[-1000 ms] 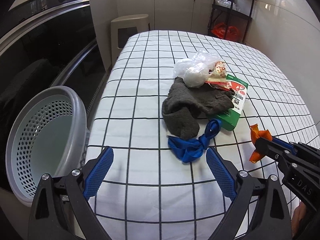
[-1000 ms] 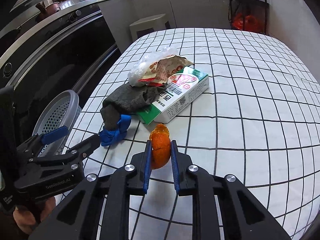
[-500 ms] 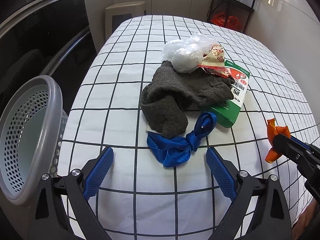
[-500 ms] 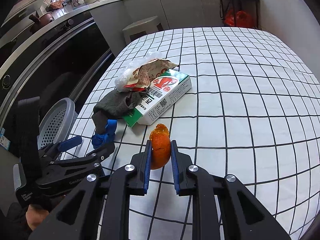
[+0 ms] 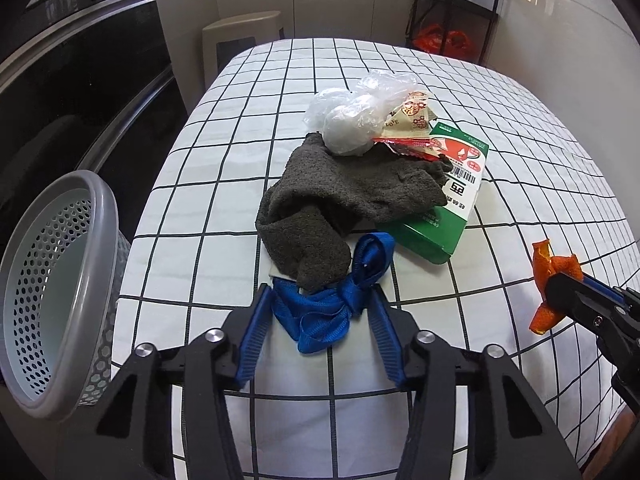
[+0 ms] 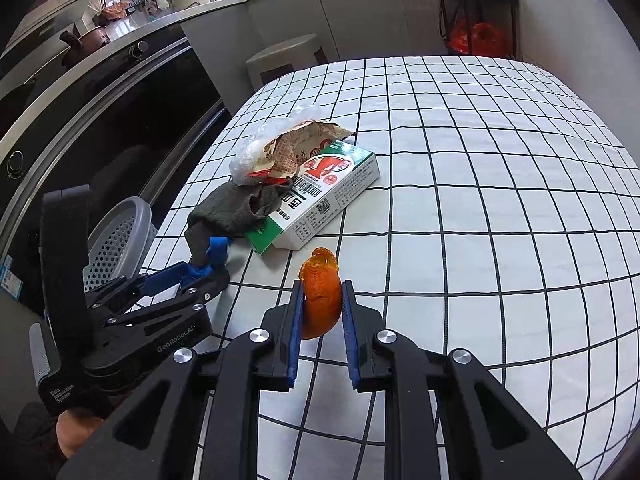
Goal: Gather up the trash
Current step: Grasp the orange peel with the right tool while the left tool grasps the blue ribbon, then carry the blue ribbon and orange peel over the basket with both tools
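Left wrist view: left gripper (image 5: 320, 320) jaws just been closing around crumpled blue fabric strap (image 5: 332, 304) on near part of checked tablecloth (image 5: 224, 208); pads at strap's sides, firm pinch not confirmed. Dark grey woolly sock (image 5: 344, 204) just beyond, touching strap. Grey perforated plastic basket (image 5: 52, 292) left, off table edge.

Right wrist view: right gripper (image 6: 320, 312) pinching orange peel piece (image 6: 320, 300), held above cloth. Green-white carton (image 6: 324, 196) farther left.

Step judged: grasping strap. Next: finish squeeze, lift clear of sock, carry left to basket.
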Tool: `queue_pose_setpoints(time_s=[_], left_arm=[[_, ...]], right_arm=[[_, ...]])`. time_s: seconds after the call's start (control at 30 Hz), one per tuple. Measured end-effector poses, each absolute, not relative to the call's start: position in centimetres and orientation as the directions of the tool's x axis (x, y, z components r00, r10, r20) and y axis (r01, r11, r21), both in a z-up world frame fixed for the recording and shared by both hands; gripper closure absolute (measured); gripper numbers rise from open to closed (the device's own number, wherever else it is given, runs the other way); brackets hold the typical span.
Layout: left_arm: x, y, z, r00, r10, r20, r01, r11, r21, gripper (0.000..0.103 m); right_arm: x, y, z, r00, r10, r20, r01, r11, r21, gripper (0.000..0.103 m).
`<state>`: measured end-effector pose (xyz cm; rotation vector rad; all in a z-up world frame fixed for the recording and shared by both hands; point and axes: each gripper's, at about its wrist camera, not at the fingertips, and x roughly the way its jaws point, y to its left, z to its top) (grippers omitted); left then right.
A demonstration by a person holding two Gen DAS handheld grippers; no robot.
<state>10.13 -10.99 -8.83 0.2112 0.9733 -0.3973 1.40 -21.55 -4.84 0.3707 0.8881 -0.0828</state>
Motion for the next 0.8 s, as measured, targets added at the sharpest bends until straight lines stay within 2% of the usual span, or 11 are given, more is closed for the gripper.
queue_pose_setpoints(time_s=[0.07,0.23,0.8], left_arm=[[9.9,-11.0,-8.8,0.498,-0.233,-0.835,0.424,0.906,-0.001,0.068],[9.6,-10.5,-8.4,0.490,-0.243,-0.837,0.429,0.903,-0.011,0.074],[8.5,-6.5,-4.7,0.560,-0.265,-0.785,0.406,0.914,-0.019,0.075]], right_arm=[[1.4,-21.5,-4.8,0.632,0.083,-0.770,0.222,0.933,0.282,0.085],[1.6,-21.2,-4.7,0.634,0.087,-0.769,0.214,0.935,0.282,0.085],[1.9,-19.7,-3.8,0.653,0.112,-0.749,0.170,0.942,0.289,0.085]])
